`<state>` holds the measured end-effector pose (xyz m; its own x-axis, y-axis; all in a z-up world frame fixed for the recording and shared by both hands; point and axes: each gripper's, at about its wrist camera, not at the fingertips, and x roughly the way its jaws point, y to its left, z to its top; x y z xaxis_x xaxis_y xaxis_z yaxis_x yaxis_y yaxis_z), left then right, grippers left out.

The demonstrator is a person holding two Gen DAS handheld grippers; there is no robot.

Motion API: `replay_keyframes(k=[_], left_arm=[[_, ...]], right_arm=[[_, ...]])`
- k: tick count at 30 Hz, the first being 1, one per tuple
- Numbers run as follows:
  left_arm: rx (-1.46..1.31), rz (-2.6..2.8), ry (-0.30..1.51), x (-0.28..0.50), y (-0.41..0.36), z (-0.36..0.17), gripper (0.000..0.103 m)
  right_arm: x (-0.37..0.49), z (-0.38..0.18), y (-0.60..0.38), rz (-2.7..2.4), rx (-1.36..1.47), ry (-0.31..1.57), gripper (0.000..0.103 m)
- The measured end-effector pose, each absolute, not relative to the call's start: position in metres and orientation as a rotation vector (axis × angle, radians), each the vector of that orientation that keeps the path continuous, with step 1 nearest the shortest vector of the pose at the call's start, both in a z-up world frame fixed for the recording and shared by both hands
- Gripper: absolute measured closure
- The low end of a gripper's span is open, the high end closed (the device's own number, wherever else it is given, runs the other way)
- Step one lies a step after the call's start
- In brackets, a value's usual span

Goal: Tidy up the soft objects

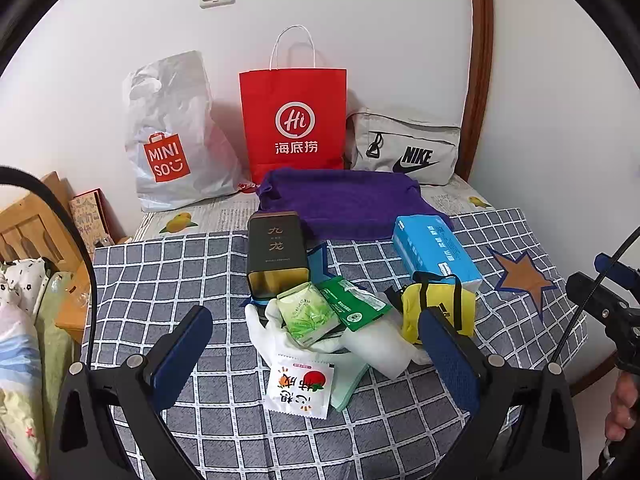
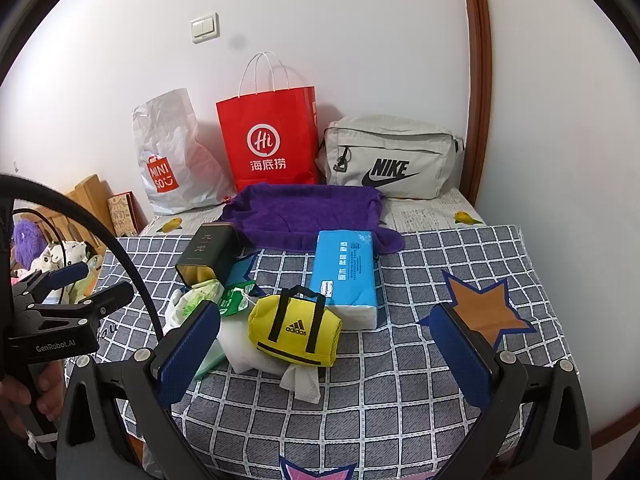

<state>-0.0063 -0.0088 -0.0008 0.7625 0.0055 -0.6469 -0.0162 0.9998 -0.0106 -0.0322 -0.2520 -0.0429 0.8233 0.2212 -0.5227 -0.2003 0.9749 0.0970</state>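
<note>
In the left wrist view, the red paper bag (image 1: pixel 293 120) has its base hidden behind the purple towel (image 1: pixel 340 204). The white cloth (image 1: pixel 376 344) lies partly buried under packets at centre, and the right gripper (image 1: pixel 612 304) is cut off at the right edge.

Right tool (image 2: pixel 324 356) gapes wide above the checked cloth (image 2: pixel 400 408), near the yellow bag (image 2: pixel 295 330).

Both grippers hang level, side by side and apart, each with its blue-padded fingers spread wide and nothing between them. The left gripper (image 1: pixel 316 354) points straight ahead; from the right wrist view it shows off to the left (image 2: pixel 90 282), a bare hand (image 2: pixel 24 396) wrapped round its handle. The right gripper (image 2: pixel 326 354) is likewise agape, its holder's fingers (image 1: pixel 622 408) just visible at the edge.
</note>
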Motion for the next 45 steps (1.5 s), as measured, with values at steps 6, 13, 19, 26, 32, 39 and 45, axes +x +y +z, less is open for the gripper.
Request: replay_keyframes(k=[6,13,19,26,32,39,45], left_arm=[[-0.017,0.019,0.7,-0.006,-0.007,-0.002,0.0],[-0.024,0.016,0.774,0.003,0.005,-0.022,0.0],[0.016,0.033,0.813,0.007,0.011,-0.048,0.0],[0.041,0.003,0.911,0.025,0.012,-0.099,0.0],[0.112,0.002,0.952,0.034,0.007,-0.131,0.0],[0.096,-0.014,0.999,0.041,0.009,-0.15,0.005],[0.049,-0.059,0.99,0.037,0.018,-0.142,0.043]], right_arm=[[-0.032,-0.043,-0.252,0.225,0.039,0.56,0.0],[-0.03,-0.045,-0.252,0.229,0.044,0.564,0.0],[-0.026,-0.051,-0.249,0.226,0.04,0.578,0.0],[-0.02,-0.059,-0.243,0.231,0.025,0.6,0.0],[-0.013,-0.07,-0.242,0.223,0.013,0.629,0.0],[-0.002,-0.084,-0.244,0.216,0.019,0.667,0.0],[0.005,-0.096,-0.246,0.213,0.023,0.697,0.0]])
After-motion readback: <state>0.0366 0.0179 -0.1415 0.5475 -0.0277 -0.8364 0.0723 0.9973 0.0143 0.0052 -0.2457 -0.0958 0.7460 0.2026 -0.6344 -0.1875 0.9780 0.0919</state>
